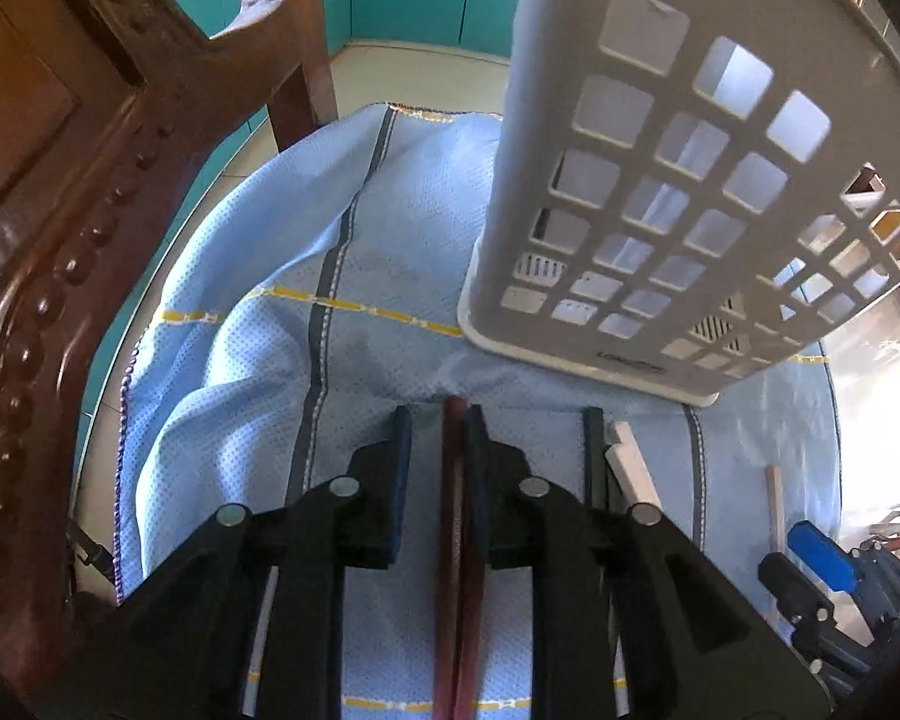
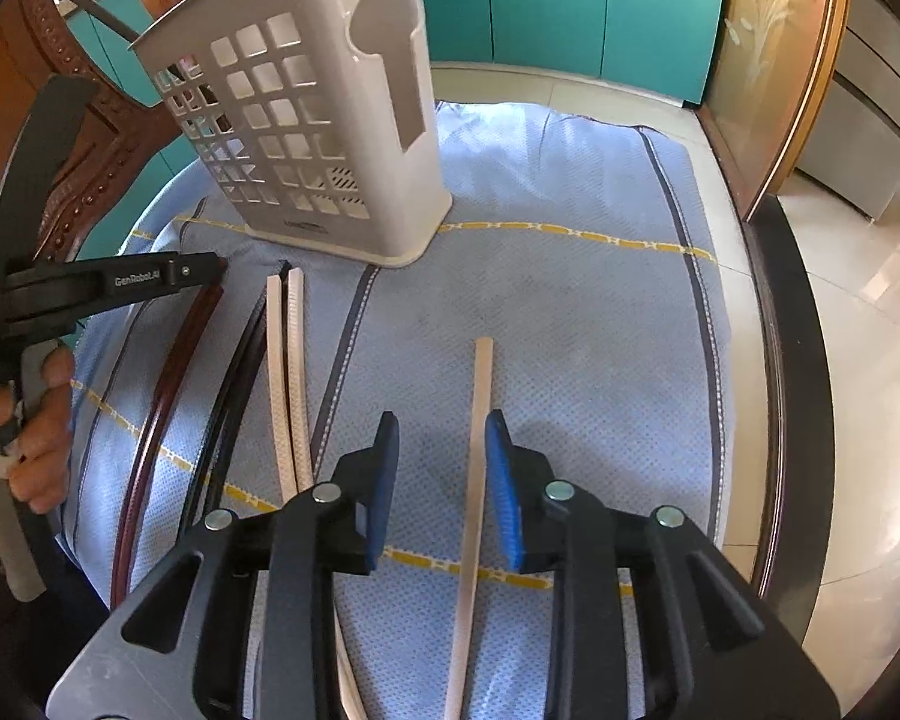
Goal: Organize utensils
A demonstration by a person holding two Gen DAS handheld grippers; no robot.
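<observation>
While I watch the two wrist feeds, I count seven chopsticks on the blue cloth [image 2: 570, 312], lying roughly parallel: from the left, a dark red pair [image 2: 168, 372], a black pair [image 2: 234, 372], a cream pair [image 2: 288, 360], and one cream single [image 2: 477, 450] well apart to the right. One white slotted utensil holder [image 2: 306, 120] stands upright on the cloth just beyond the ends of the pairs; I cannot see inside it. Farthest left, the person's hand [image 2: 36, 420] grips the handle of my left gripper [image 1: 435, 426], which points steeply down over the dark red pair. Its jaws stand slightly apart with the red sticks between them, hard against the right pad [image 1: 474, 438] with a gap at the left pad; I cannot tell whether they are truly pinched. My right gripper [image 2: 441, 438] also tilts steeply down, its blue pads [image 2: 501, 480] apart with the single cream stick lying on the cloth between them, touched by neither. A carved wooden chair [image 1: 60, 240] stands at the table's left edge.
</observation>
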